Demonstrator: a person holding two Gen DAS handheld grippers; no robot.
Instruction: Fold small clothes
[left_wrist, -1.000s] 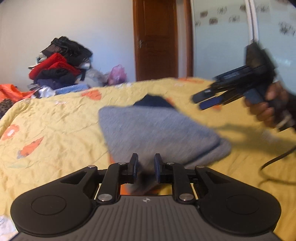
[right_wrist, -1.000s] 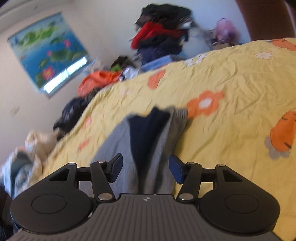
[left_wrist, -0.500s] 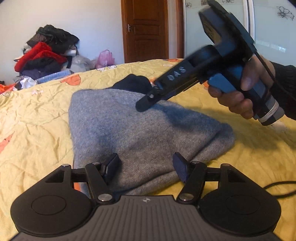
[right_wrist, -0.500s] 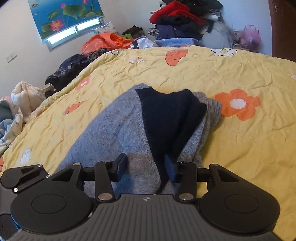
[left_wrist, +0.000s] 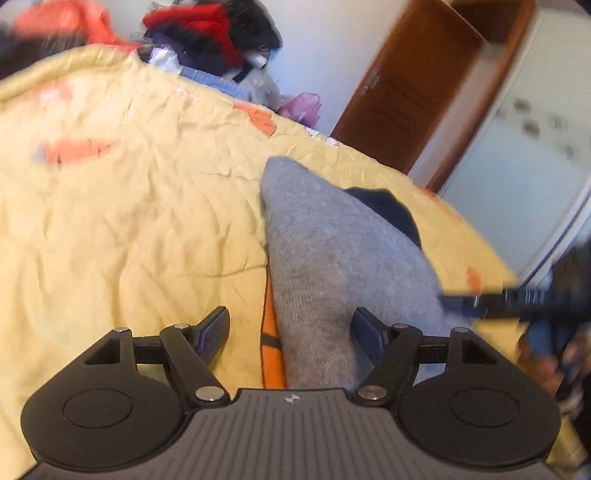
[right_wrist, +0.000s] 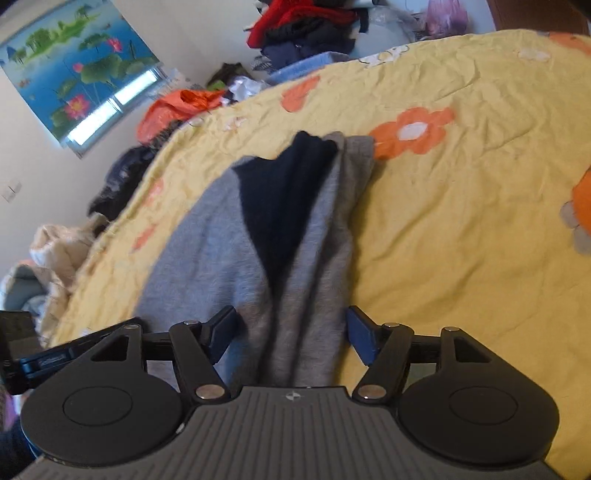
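Two tongs: we have both spread wide, neither gripping anything.
Garment: our folded grey knit sweater with navy panel (right_wrist: 258, 236) lies on the yellow flowered bedspread (right_wrist: 461, 221).
Axis: it runs straight ahead, away from the right tongs (right_wrist: 291, 332).
Left tongs (left_wrist: 290, 332): sweater ahead, toward their right finger.
Nearer: we judge right, centred on the near end.

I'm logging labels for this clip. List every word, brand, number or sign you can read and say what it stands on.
No text reads clearly.
Lettering on the left claw's side: too blurred to read.
Small white emblem on the left claw's body: a logo mark, no letters.
The same emblem on the right claw's body: no letters.
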